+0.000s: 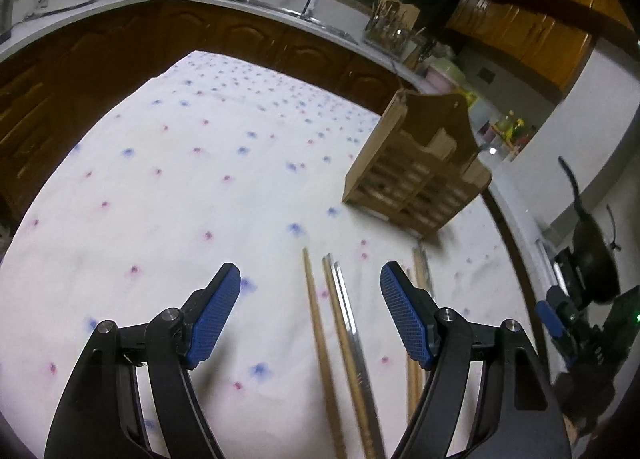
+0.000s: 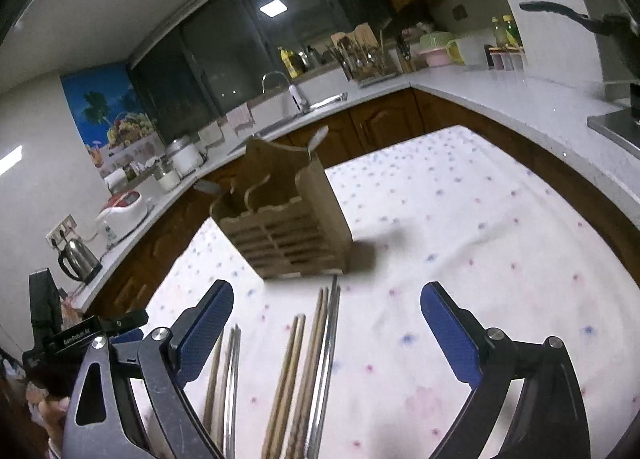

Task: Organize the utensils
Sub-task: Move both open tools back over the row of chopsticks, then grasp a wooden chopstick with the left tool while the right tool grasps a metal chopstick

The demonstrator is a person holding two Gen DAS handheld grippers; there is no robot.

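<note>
Both the left gripper (image 1: 310,287) and right gripper (image 2: 326,305) tilt downward over the chopsticks (image 1: 320,343) on the tablecloth (image 1: 168,179), jaws wide, empty.

The only lettering I can read is "GenRobot.AI", white on the black left tongs (image 2: 86,333).

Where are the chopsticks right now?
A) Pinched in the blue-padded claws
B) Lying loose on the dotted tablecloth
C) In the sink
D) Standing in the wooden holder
B: the chopsticks lie flat on the tablecloth in front of the wooden holder, and both the left gripper and the right gripper stand open and clamp nothing.
</note>
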